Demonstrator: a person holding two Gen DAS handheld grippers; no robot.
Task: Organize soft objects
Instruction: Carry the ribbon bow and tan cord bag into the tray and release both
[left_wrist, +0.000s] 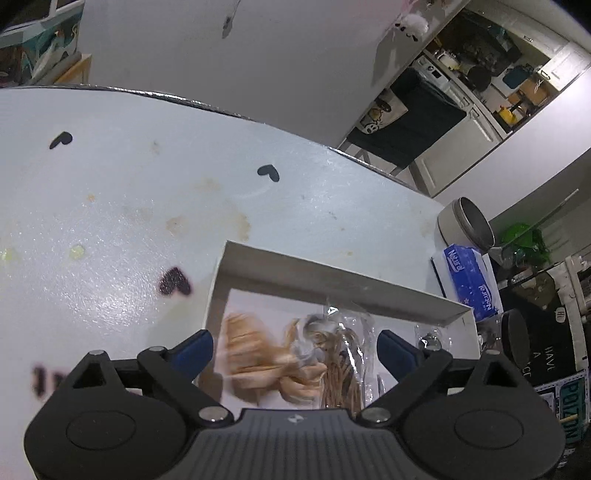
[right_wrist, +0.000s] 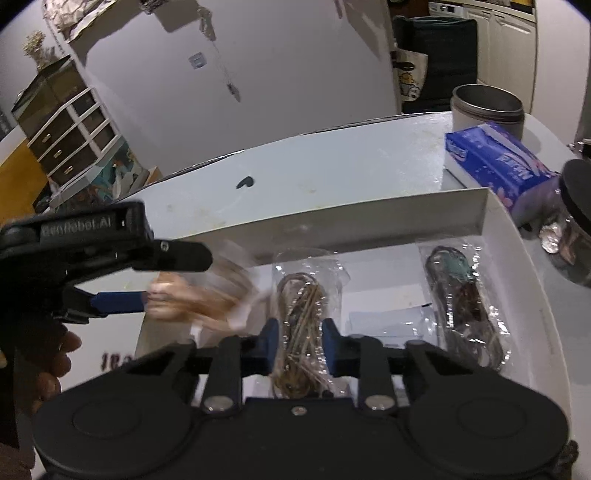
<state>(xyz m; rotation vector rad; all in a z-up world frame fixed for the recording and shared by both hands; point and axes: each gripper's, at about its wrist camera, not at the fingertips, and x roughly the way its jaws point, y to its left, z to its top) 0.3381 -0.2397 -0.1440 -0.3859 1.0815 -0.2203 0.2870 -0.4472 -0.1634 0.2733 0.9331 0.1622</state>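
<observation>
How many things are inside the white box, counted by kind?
Clear-wrapped brown cord bundle: 1
Clear-wrapped dark cord bundle: 1
Blurred peach soft item: 1
White paper slip: 1
Total: 4, all in the white box.

Both fisheye views bow straight lines, and their corners go black. Cool indoor light falls from above, leaving speckled glare on the glossy white table (left_wrist: 122, 221) and bright glints on the clear plastic packets (right_wrist: 466, 291). The peach fabric bundle (left_wrist: 255, 354) smears with motion blur in both views. The white box (left_wrist: 332, 275) shades its inner wall. Background rooms sit dim.
</observation>
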